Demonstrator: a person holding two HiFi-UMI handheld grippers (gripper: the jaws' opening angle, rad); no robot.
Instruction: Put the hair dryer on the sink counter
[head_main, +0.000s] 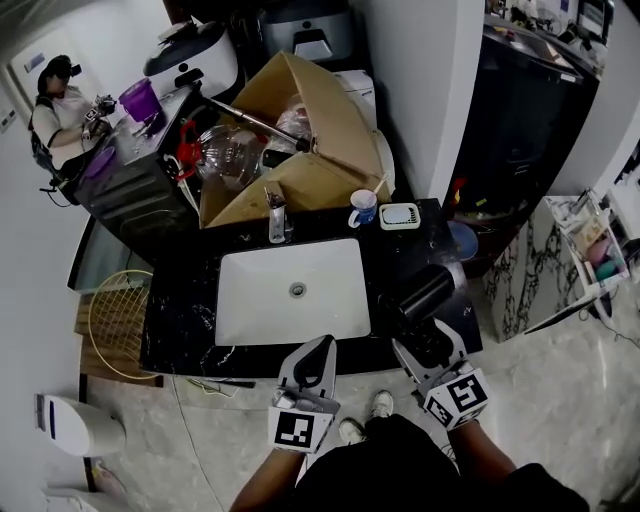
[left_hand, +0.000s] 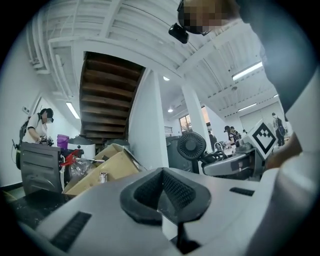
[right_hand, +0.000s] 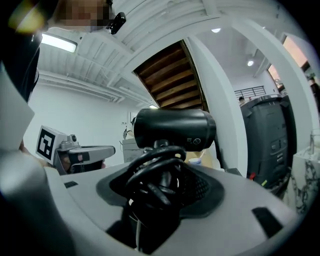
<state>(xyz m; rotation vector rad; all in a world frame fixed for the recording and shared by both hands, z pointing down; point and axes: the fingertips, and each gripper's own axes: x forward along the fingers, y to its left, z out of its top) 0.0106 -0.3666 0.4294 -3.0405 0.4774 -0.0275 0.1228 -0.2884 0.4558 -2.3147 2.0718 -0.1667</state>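
The black hair dryer (head_main: 425, 290) is held above the right end of the black sink counter (head_main: 180, 310), barrel pointing right and away. My right gripper (head_main: 420, 338) is shut on its handle, which has the cord wound around it. In the right gripper view the hair dryer (right_hand: 172, 129) stands upright between the jaws of my right gripper (right_hand: 160, 187). My left gripper (head_main: 323, 348) hovers at the counter's front edge before the white basin (head_main: 295, 290), shut and empty. The left gripper view shows my left gripper (left_hand: 162, 195) with its pads together, and the hair dryer (left_hand: 192, 146) off to its right.
A faucet (head_main: 277, 218), a mug (head_main: 362, 207) and a soap dish (head_main: 399, 215) stand behind the basin. An open cardboard box (head_main: 300, 130) full of items sits further back. A person (head_main: 60, 105) stands far left. A white bin (head_main: 80, 425) is on the floor.
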